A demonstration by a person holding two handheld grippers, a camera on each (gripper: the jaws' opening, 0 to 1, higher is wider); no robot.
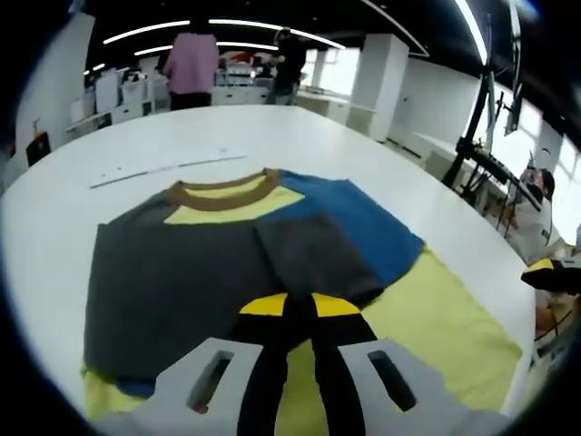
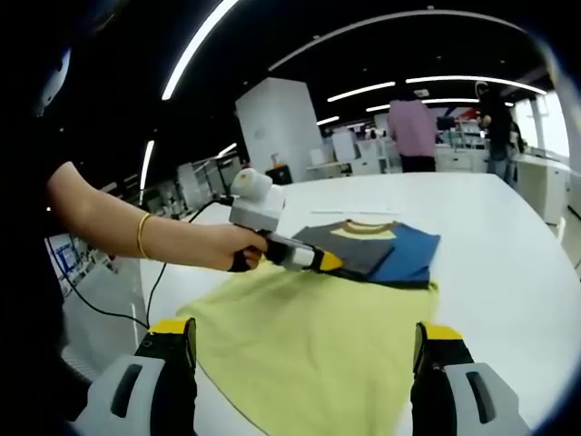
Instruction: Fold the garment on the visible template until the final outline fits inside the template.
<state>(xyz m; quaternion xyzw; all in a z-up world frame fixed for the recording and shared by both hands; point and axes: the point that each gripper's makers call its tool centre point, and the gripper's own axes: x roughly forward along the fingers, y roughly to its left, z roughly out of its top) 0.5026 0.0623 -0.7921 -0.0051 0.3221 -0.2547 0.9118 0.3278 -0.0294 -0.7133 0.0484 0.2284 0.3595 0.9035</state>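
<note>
Your left gripper (image 1: 300, 313) has its jaws nearly together at the folded sleeve of the shirt (image 1: 227, 263) — whether they pinch cloth, you cannot tell. The shirt lies on the yellow template (image 2: 318, 336), 1 sleeve in, hem still spread. Your right gripper (image 2: 304, 350) hangs wide open, holding nothing.

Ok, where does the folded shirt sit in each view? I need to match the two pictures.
Left gripper view: the folded shirt lies mid-frame on the yellow template, just beyond the left gripper, whose yellow tips are closed at its near edge.
Right gripper view: the folded shirt sits small, just above centre, at the template's far end.
Shared landmark: the shirt's brown collar.
</note>
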